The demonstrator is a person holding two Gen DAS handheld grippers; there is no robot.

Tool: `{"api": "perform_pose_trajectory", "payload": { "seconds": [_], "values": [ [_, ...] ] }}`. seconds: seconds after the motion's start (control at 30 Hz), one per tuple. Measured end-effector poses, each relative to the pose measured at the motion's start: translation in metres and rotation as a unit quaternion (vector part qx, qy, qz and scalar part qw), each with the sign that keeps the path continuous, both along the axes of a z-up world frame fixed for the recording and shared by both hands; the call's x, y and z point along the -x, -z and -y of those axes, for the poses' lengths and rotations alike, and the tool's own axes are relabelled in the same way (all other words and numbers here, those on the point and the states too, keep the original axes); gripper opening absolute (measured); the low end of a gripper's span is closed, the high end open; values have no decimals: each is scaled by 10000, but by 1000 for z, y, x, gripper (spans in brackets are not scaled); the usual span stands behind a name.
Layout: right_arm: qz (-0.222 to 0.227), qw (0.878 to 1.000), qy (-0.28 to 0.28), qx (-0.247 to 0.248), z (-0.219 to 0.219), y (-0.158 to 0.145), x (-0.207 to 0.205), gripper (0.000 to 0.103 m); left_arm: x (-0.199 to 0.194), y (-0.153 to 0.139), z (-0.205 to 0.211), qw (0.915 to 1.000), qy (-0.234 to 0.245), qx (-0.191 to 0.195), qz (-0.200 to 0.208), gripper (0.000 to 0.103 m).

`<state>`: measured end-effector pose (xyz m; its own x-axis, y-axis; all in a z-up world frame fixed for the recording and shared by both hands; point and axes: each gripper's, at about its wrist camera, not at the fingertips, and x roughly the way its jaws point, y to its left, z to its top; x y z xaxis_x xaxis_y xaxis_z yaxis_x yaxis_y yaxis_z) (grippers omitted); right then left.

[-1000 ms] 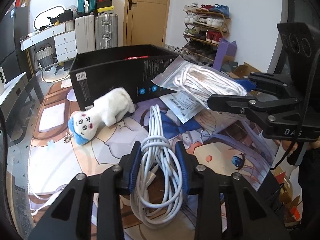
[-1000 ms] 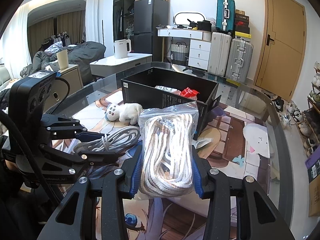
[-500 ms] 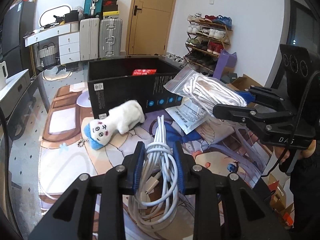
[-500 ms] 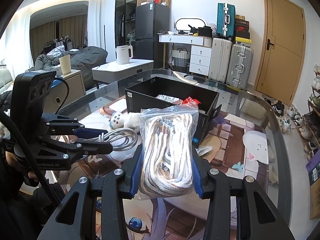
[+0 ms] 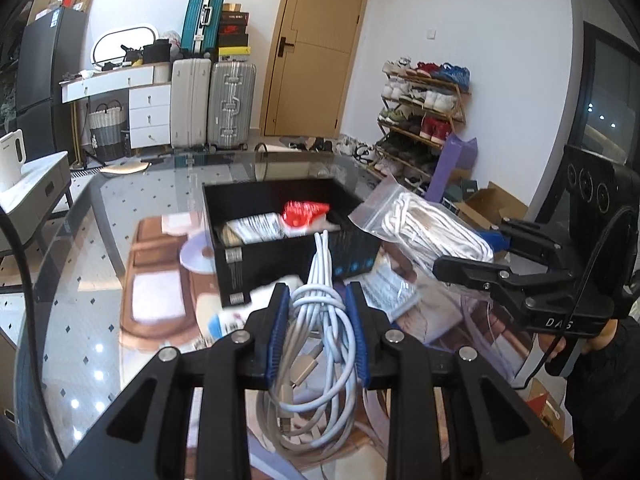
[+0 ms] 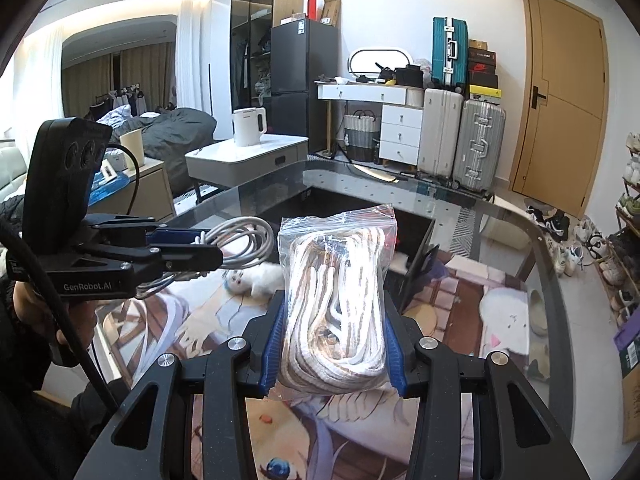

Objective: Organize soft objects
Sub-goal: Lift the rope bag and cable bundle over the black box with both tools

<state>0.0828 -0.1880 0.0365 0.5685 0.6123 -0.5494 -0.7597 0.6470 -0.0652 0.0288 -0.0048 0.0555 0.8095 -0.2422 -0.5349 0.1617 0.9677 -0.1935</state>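
My left gripper [image 5: 318, 326] is shut on a coiled white cable bundle [image 5: 320, 308], lifted above the table; the same cable bundle [image 6: 236, 242] shows at left in the right wrist view. My right gripper [image 6: 334, 334] is shut on a clear zip bag of white rope [image 6: 336, 292], also held in the air, and the bag of rope [image 5: 424, 232] appears at right in the left wrist view. Ahead stands an open black box [image 5: 280, 254] holding a red packet [image 5: 304, 212] and a pale packet. A small white plush toy [image 6: 252, 280] lies on the printed mat in front of the box.
A glass table [image 5: 92, 240] carries a printed cartoon mat [image 6: 440, 308]. Flat plastic packets [image 5: 390, 288] lie beside the box. Behind are suitcases [image 5: 212, 108], a white dresser, a wooden door and a shoe rack [image 5: 420, 108]. A person's hand [image 6: 76, 316] holds the left gripper.
Both grippers rose with their loads. The left one lifted the cable off the mat and closed tighter on it; the box interior now shows, and the plush is mostly hidden below the fingers.
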Motion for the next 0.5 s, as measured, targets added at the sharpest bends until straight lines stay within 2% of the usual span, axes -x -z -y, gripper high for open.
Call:
{"api": "perform_pose_trajectory", "payload": {
  "seconds": [0.5],
  "values": [
    [57, 9977, 156, 652, -24, -12, -44, 43, -53, -23, -23, 9997, -175, 59, 188, 27]
  ]
}}
